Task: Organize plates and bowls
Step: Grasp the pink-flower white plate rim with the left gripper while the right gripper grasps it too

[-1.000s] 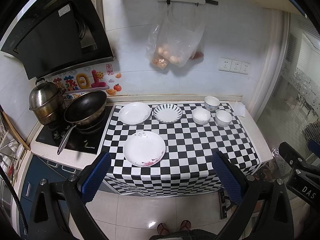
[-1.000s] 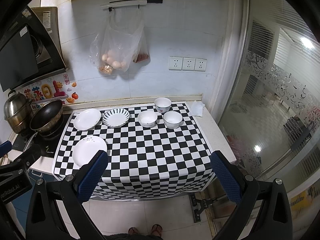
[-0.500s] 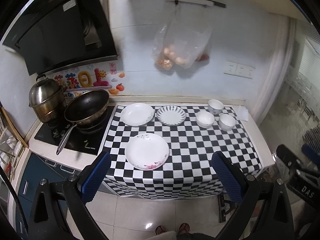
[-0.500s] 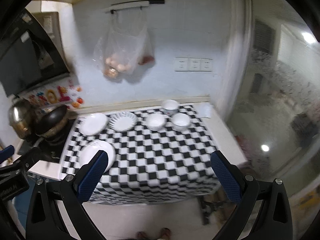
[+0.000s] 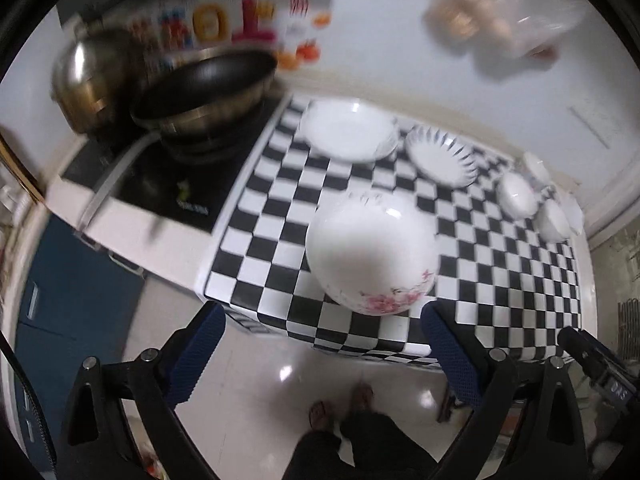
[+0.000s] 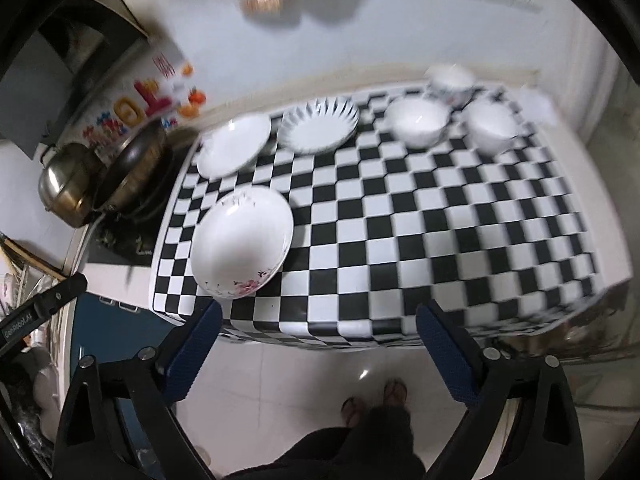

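On the checkered cloth (image 6: 440, 220), a white plate with pink flowers (image 5: 370, 248) (image 6: 242, 240) lies near the front left. Behind it are a plain white plate (image 5: 348, 130) (image 6: 236, 144) and a blue-striped plate (image 5: 440, 160) (image 6: 318, 124). Three white bowls (image 5: 516, 196) (image 6: 418, 122) cluster at the back right. My left gripper (image 5: 320, 314) hangs open over the counter's front edge, just before the floral plate. My right gripper (image 6: 318, 312) is open, its jaws closing slightly with nothing between them, at the front edge right of that plate.
A black wok (image 5: 204, 80) and a steel pot (image 5: 90, 80) stand on the hob (image 5: 172, 176) left of the cloth. A bag of eggs (image 5: 500, 12) hangs on the wall. A person's feet (image 5: 340, 404) stand on the tiled floor below.
Both grippers have dropped and come in toward the counter, tilting downward, so the plates and bowls look much larger. Both stay open and hold nothing.
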A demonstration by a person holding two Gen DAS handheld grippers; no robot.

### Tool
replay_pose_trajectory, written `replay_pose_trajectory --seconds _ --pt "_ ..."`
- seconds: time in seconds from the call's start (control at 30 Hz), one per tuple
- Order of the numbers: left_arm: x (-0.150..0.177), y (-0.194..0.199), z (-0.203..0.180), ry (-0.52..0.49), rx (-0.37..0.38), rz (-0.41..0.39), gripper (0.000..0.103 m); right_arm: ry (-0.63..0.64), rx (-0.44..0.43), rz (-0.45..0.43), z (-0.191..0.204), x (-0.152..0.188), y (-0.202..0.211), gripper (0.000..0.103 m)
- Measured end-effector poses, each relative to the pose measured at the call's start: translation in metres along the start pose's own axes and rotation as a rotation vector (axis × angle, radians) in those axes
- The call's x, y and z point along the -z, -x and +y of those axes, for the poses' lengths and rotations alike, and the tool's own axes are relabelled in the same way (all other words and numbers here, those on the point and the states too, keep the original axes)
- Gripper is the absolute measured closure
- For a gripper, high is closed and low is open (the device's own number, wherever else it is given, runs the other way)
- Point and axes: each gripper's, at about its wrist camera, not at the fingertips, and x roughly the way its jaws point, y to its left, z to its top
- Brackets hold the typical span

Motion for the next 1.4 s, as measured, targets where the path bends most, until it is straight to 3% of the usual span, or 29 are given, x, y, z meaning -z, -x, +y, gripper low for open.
replay_pose_trajectory --seconds 0.2,0.3,0.4,0.47,0.67,0.87,1.1,1.4 --pt "-0.035 -0.094 0.016 0.063 0.036 0.152 0.008 -0.005 -0.079 0.184 -0.001 -0.045 -0.112 0.019" --pt "-0.05 -0.141 0.02 0.095 0.053 0.233 0.021 0.018 -0.125 0.267 0.008 -0.068 -0.164 0.025" --pt "-0.061 -0.183 0.019 0.1 0.062 0.299 0.043 0.061 -0.136 0.336 0.019 -0.087 -0.208 0.03" --pt "-0.066 -0.204 0.018 0.095 0.063 0.338 0.053 0.093 -0.14 0.388 0.027 -0.097 -0.239 0.039" --pt "-0.069 -0.24 0.013 0.056 0.049 0.414 0.062 0.123 -0.16 0.49 0.036 -0.112 -0.295 0.071" --pt "-0.065 -0.24 0.013 0.043 0.059 0.433 0.068 0.112 -0.206 0.587 0.035 -0.11 -0.318 0.09" --pt "-0.067 -0.229 0.005 0.039 0.035 0.422 0.069 0.12 -0.205 0.603 0.034 -0.111 -0.318 0.089" --pt "-0.077 -0.197 -0.041 -0.026 0.08 0.386 0.069 0.091 -0.215 0.572 -0.005 -0.122 -0.284 0.089"
